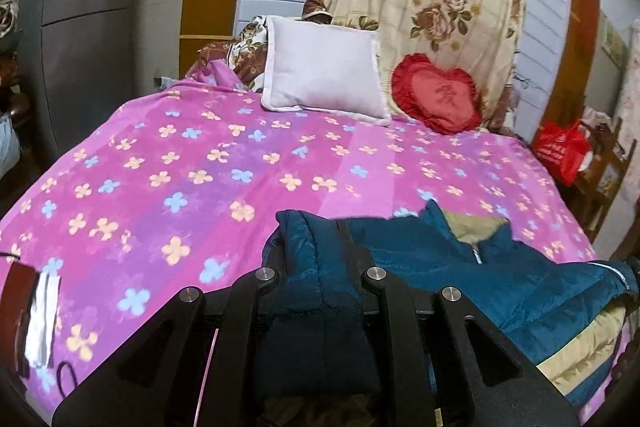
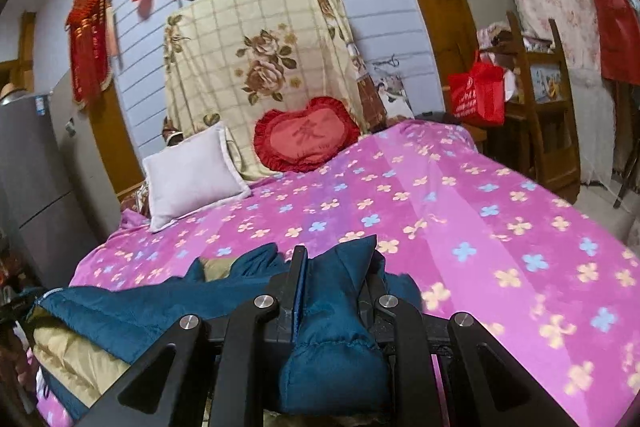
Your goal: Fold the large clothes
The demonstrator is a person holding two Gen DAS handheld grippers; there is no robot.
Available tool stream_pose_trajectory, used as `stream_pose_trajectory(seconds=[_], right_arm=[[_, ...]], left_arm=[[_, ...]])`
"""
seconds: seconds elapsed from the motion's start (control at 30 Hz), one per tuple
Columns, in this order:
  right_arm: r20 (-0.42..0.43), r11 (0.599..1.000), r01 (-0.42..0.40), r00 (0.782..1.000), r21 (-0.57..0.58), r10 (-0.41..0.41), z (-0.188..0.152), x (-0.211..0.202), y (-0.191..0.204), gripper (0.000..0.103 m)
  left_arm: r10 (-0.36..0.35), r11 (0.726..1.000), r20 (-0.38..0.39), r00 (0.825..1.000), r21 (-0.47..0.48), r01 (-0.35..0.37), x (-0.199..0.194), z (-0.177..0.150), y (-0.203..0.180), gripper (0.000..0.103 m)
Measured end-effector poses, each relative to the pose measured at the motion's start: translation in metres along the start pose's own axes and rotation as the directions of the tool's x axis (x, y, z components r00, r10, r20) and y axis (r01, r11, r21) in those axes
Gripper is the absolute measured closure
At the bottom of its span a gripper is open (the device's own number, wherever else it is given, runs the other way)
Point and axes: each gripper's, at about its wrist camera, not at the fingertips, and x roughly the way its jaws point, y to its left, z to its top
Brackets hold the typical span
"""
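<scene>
Teal jacket point(image 1: 440, 259) pinched by both tools point(image 1: 316, 267) point(image 2: 336, 279) | white pillow point(image 1: 324, 67), heart cushion point(image 1: 438, 93) beyond

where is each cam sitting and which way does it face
Left wrist: rides the left gripper, low at the foot of the bed, looking toward the white pillow; its black fingers, clamped on the blue jacket, show.
Right wrist: rides the right gripper, same end, facing the red heart cushion; its fingers pinch the jacket too.
Shared: pink floral bedspread, jacket, pillow, heart cushion, red bag.
</scene>
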Motion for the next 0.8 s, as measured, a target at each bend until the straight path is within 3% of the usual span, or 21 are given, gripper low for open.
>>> stream_pose_trajectory(seconds=[0.1,0.27,0.47,0.63,0.8], right_arm=[[-0.023,1.000,0.013,1.000,0.020,-0.012,0.003,0.033,-0.007,0.088],[-0.118,0.997,0.072,0.990,-0.013,-0.073,-0.011,0.083,-0.015,0.088],[-0.230,0.997,0.072,0.971,0.000,-0.070,-0.025,0.114,-0.022,0.080],[-0.270,0.998,0.023,0.963,0.058,-0.006,-0.032,0.121,-0.033,0.071],[-0.288,0.976,-0.057,0.950,0.211,0.118,-0.034,0.121,-0.053,0.062]], left_arm=[[0.022,0.999,-0.019,1.000,0.038,-0.022,0.031,0.003,-0.011,0.089],[0.071,0.997,-0.148,0.987,0.052,-0.064,0.098,-0.014,-0.021,0.088],[0.083,0.996,-0.209,0.974,0.050,-0.074,0.129,-0.031,-0.025,0.077],[0.077,0.997,-0.219,0.973,0.046,-0.068,0.134,-0.037,-0.026,0.074],[0.064,0.998,-0.235,0.970,0.031,-0.058,0.138,-0.035,-0.024,0.074]])
